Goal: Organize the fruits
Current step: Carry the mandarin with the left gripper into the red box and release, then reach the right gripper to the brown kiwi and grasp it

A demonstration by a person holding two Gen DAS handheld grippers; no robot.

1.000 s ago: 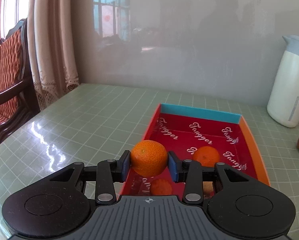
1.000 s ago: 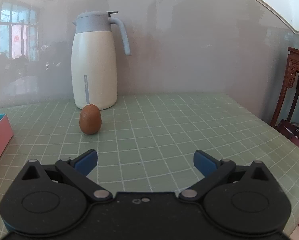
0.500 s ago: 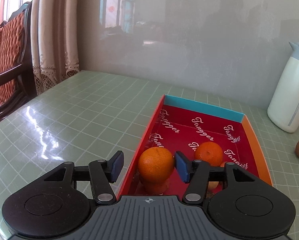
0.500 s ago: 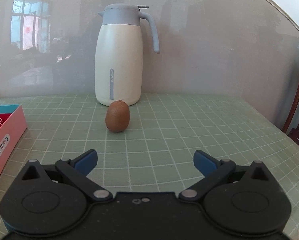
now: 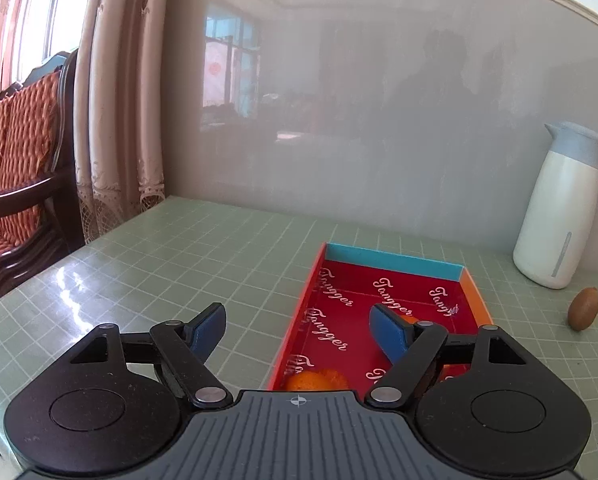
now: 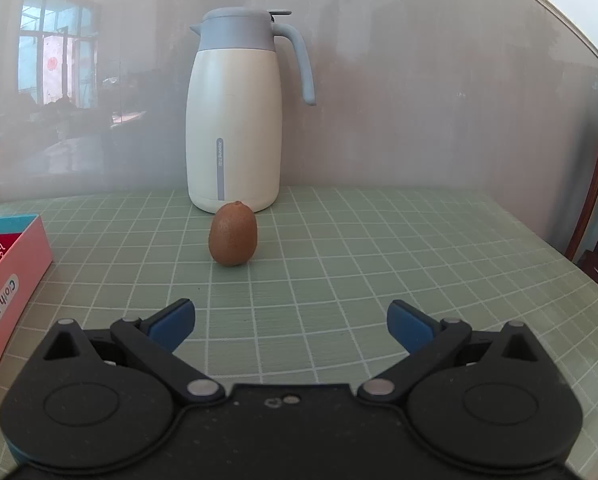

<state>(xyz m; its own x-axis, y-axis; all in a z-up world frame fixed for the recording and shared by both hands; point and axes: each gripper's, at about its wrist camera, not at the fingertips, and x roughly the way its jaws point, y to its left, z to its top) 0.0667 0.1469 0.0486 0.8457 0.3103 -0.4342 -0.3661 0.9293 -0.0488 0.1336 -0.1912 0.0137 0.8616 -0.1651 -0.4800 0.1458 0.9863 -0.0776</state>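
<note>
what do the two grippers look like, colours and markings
Both match: the left gripper and the right gripper have black linkage arms with silver pivot pins, round black side housings and blue finger pads. The left's ribbed grey body bears a small crosshair mark. No cables or sleeves show.

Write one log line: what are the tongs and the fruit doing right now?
left tongs: opening, nothing between | orange: lying in red box | right tongs: open, empty | kiwi: on table, ahead of right tongs
</note>
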